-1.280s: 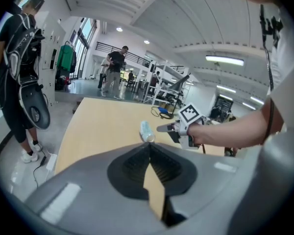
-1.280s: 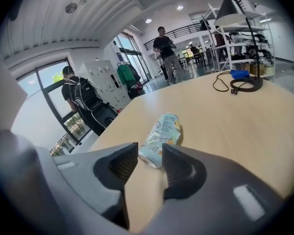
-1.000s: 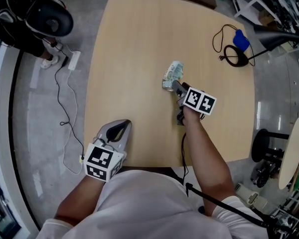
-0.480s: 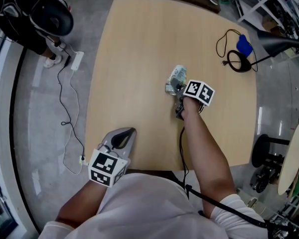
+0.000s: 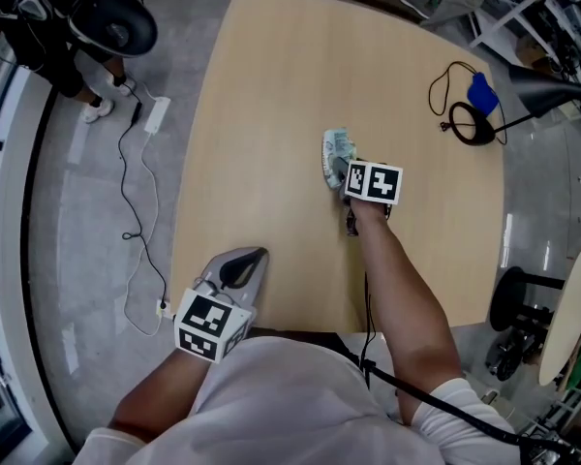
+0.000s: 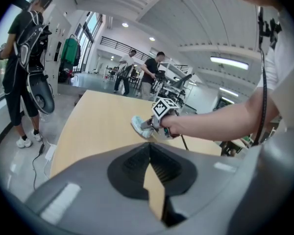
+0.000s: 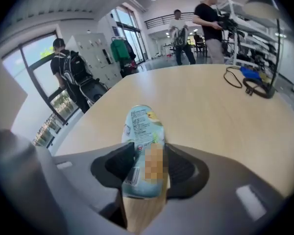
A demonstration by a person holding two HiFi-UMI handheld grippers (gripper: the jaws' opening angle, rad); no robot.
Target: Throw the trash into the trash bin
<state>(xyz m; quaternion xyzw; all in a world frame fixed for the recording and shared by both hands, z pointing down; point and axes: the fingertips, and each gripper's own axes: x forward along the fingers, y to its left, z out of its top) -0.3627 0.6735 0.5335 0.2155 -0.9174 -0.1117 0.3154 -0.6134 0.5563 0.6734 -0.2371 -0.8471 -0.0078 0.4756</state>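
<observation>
Right gripper view has the pale-green can (image 7: 142,126) lying on its side on the wooden table (image 7: 225,106), lodged between the jaws of the right gripper (image 7: 149,151). Those jaws have just been closing and press both its sides. Well apart, near the table's front edge, the left gripper (image 6: 149,148) hovers, jaws together and empty.

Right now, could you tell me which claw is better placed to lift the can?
Right. The right claw has just been closing around the can, which lies between its jaws; the left claw sits shut at the near edge of the table.
</observation>
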